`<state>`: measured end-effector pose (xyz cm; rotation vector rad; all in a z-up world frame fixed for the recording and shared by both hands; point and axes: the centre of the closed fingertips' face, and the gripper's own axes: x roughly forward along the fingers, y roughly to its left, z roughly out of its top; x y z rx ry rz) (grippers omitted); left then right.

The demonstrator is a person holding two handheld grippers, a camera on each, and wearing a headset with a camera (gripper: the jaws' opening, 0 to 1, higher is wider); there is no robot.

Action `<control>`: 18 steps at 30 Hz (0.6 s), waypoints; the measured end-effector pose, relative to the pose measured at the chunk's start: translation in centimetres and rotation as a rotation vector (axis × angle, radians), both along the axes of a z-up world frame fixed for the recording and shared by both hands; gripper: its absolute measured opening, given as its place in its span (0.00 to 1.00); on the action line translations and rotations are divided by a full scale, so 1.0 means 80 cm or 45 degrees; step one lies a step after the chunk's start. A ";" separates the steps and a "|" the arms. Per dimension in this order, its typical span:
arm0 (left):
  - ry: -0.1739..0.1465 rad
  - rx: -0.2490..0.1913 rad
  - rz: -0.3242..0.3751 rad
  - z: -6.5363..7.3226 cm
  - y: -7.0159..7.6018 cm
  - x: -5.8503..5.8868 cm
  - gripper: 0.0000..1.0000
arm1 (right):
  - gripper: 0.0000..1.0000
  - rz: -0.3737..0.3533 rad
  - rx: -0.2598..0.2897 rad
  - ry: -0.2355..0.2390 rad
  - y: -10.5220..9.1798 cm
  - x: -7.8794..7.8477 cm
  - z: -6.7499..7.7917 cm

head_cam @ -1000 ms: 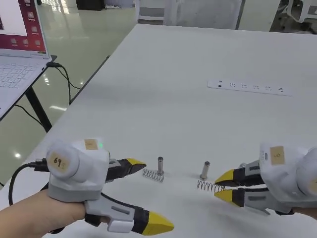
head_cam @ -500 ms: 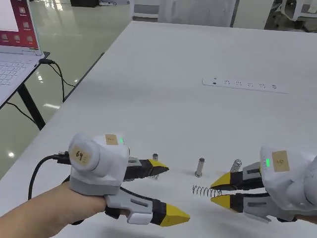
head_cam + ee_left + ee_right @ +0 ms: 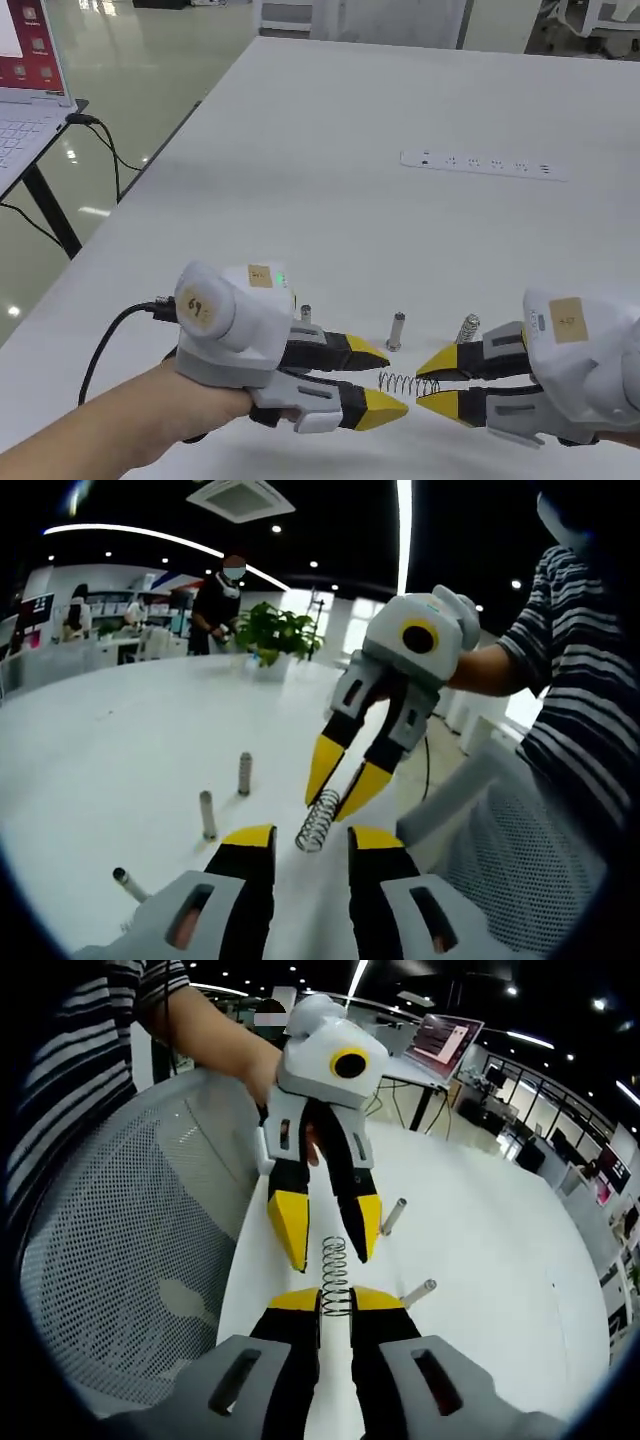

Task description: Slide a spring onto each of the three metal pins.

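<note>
The spring (image 3: 402, 381) lies level between the two sets of jaw tips, low over the table (image 3: 350, 180); I cannot tell whether it touches the surface. The right gripper (image 3: 336, 1300) is pinched onto one end of it. The left gripper (image 3: 311, 836) is spread, its jaws on either side of the free end and not yet pressing on it.

Just behind stand the three pins. The left pin (image 3: 305, 314) and the middle pin (image 3: 397, 330) look bare. The right pin (image 3: 468, 328) looks ribbed, as if a spring sits on it, though it is too small to be sure. A power strip (image 3: 483, 165) lies well apart, farther up the table.

The risk lies in the handover. The spring is held by one end only, so a hard or off-centre squeeze from the left could buckle the coil or flick it out. If the right lets go too soon, the spring would likely drop and roll. The pins are near the tips, so a careless swing could knock one over.
</note>
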<state>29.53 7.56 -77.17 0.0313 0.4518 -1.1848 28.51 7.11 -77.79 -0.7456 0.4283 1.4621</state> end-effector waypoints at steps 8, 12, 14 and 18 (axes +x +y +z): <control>-0.014 -0.012 -0.041 0.002 -0.006 -0.004 0.08 | 0.08 0.017 0.021 0.005 0.001 -0.002 0.009; -0.022 -0.023 -0.039 0.005 -0.007 -0.005 0.06 | 0.08 0.024 0.025 0.007 0.002 -0.003 0.011; -0.025 -0.027 -0.040 0.006 -0.008 -0.005 0.06 | 0.08 0.029 0.021 0.007 0.002 -0.004 0.010; -0.042 -0.022 -0.053 0.007 -0.008 -0.007 0.05 | 0.08 0.030 0.017 0.009 0.000 -0.005 0.009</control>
